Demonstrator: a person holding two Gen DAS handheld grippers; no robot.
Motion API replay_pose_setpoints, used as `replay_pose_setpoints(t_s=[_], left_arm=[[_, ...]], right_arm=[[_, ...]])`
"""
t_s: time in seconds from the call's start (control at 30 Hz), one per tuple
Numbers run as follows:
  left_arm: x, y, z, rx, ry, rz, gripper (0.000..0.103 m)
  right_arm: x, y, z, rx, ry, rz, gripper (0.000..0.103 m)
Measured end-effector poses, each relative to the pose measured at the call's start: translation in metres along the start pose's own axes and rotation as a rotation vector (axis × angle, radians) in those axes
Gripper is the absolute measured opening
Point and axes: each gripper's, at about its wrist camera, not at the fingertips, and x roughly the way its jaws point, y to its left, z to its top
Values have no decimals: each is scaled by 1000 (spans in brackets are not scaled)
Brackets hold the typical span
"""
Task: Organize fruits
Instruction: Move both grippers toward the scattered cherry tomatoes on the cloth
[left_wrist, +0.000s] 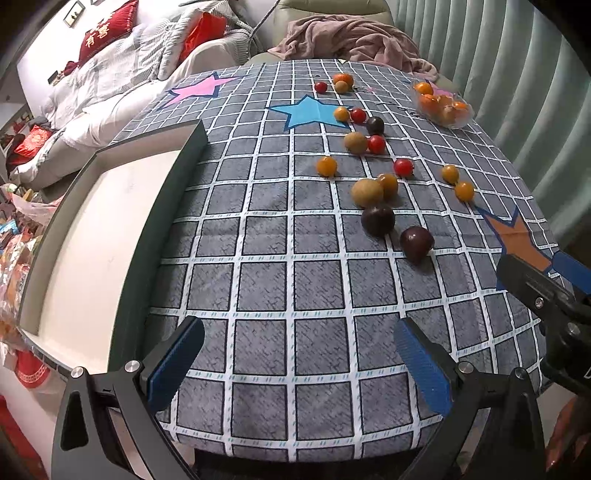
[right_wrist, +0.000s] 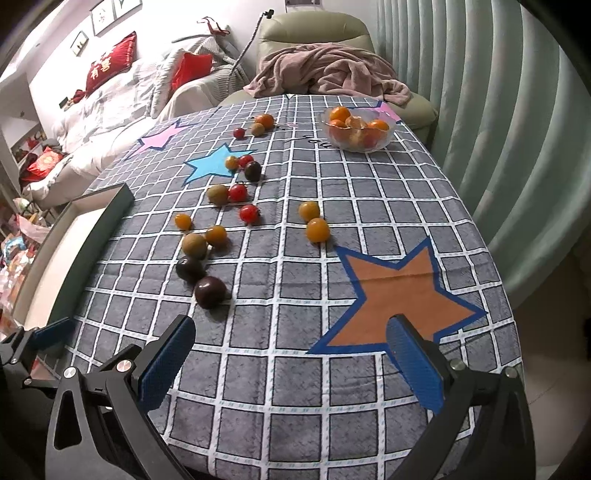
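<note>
Loose fruits lie scattered on the checked tablecloth: dark plums (left_wrist: 416, 239) (right_wrist: 209, 291), brown-green kiwis (left_wrist: 366, 192) (right_wrist: 194, 245), red cherry tomatoes (left_wrist: 403, 167) (right_wrist: 248, 213) and small oranges (left_wrist: 327, 165) (right_wrist: 317, 229). A clear bowl (left_wrist: 445, 108) (right_wrist: 357, 129) at the far right holds several oranges. A white tray with a dark rim (left_wrist: 166, 206) (right_wrist: 107, 218) sits at the left. My left gripper (left_wrist: 299, 365) is open and empty near the front edge. My right gripper (right_wrist: 291, 360) is open and empty over the orange star.
The tablecloth (right_wrist: 295, 295) has pink, blue and orange stars. A chair with a pink blanket (right_wrist: 325, 70) stands behind the table, a bed with red cushions at the back left, a curtain (right_wrist: 498, 129) at the right.
</note>
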Motion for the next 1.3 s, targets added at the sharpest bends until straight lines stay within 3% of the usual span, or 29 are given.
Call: replay_pose_setpoints(t_s=[0.63,0.87,1.07,1.3], left_arm=[[-6,8,-4,-2,-8,6,103],[-4,9,-5,-15,4,-20,103],[0,15,-4,-66,42,-96,103],[2,13,-4,-66,46,-94,103]], right_arm=[[-7,11,1,-24,-7,0,103],[-7,11,1,-23,-8,1,103],[-8,11,2,-21,-7,3,103],[-8,10,1,-20,-4,3,103]])
